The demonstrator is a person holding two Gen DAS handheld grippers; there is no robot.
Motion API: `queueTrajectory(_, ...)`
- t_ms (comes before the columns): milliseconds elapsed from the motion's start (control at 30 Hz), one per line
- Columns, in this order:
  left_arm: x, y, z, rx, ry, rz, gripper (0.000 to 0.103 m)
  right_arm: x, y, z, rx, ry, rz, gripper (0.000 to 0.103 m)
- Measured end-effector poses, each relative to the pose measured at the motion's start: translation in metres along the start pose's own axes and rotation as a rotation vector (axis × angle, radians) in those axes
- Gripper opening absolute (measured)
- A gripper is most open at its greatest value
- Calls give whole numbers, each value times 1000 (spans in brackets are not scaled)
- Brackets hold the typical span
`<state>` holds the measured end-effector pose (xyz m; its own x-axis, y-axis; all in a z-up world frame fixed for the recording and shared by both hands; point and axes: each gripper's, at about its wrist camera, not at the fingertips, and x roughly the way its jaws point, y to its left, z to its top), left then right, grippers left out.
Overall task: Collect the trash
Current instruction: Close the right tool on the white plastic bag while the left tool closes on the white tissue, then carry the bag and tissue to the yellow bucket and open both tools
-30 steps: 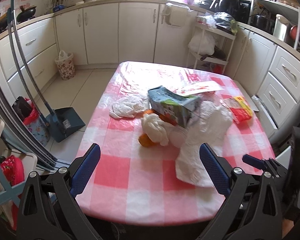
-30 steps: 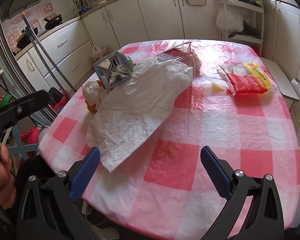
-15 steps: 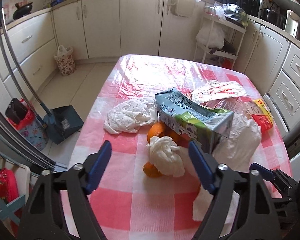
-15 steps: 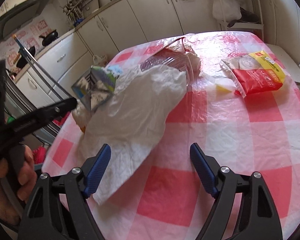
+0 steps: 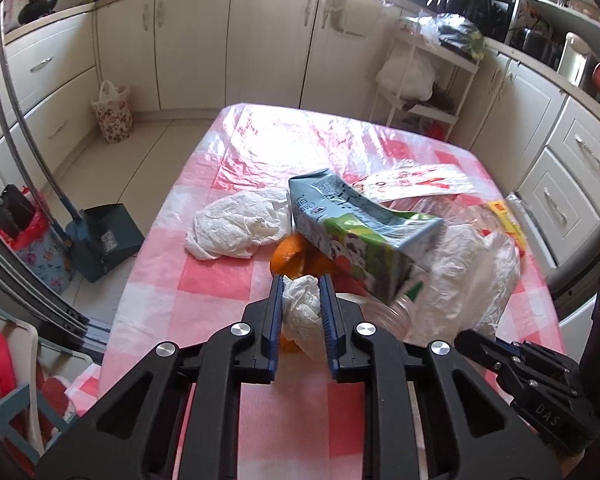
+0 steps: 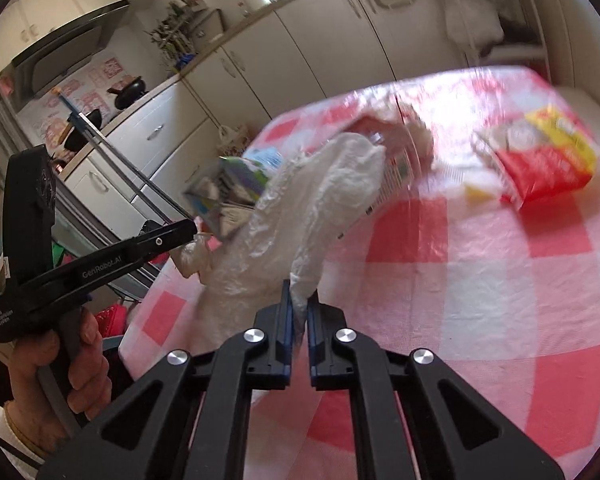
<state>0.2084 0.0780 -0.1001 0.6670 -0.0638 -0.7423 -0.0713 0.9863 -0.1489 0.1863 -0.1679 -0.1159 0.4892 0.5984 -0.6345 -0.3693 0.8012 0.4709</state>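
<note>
On the red-and-white checked table lies a heap of trash. My left gripper is closing its jaws, and the pads press on a crumpled white tissue lying over orange peel. A grey-green drink carton leans just beyond it, beside another crumpled white paper. My right gripper is closing tight on the near edge of a white plastic bag, which rises from the table. A red and yellow packet lies at the far right.
A clear jar lies under the carton. On the floor at the left stand a dark dustpan and a floral bin. A white shelf rack stands behind the table, and cabinets line the walls.
Both grippers went from wide open to closed. The left one moved forward and down onto the tissue. The right one closed on the bag's edge, and the bag now stands up.
</note>
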Motion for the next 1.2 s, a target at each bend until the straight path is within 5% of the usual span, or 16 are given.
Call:
queueTrajectory(600,-80,-37,-37,50,-105,-133,14,-70,4,-23,-165,-123,-208,6)
queueTrajectory(967,-91,-83,-38,101,-108,-239,14,-140,-35,-16,-185,-248,-484,6)
queueTrajectory(1200,-92,-139,-30,164,-115,-326,14,-167,-75,-4,-246,-211,-673,6)
